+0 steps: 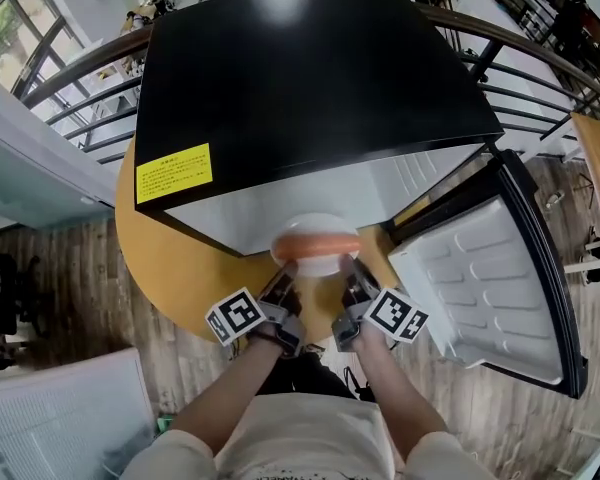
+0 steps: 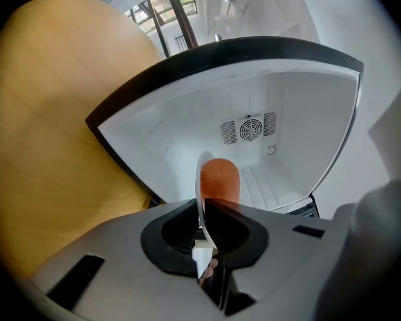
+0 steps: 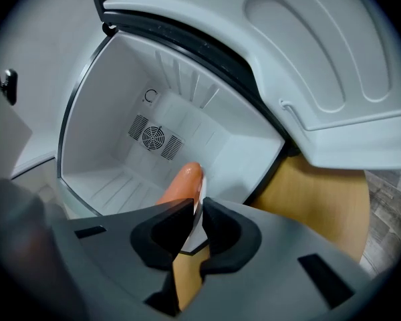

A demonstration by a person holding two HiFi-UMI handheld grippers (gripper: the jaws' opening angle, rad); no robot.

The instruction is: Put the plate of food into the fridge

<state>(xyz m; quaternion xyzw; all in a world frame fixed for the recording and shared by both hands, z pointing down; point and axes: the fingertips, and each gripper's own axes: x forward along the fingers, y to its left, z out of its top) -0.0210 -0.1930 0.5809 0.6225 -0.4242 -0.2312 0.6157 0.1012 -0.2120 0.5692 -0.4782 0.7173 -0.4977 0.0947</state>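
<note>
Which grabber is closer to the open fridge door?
Right. The right gripper grips the edge of the plate on the side toward the open door; the left gripper grips the opposite edge, farther away.

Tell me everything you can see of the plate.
The plate is small, round and white, and looks like ceramic or plastic. One orange-pink sausage lies across it. It is held roughly level at the mouth of the open fridge, above the wooden table. The left gripper and the right gripper pinch its near rim, both shut on it.
</note>
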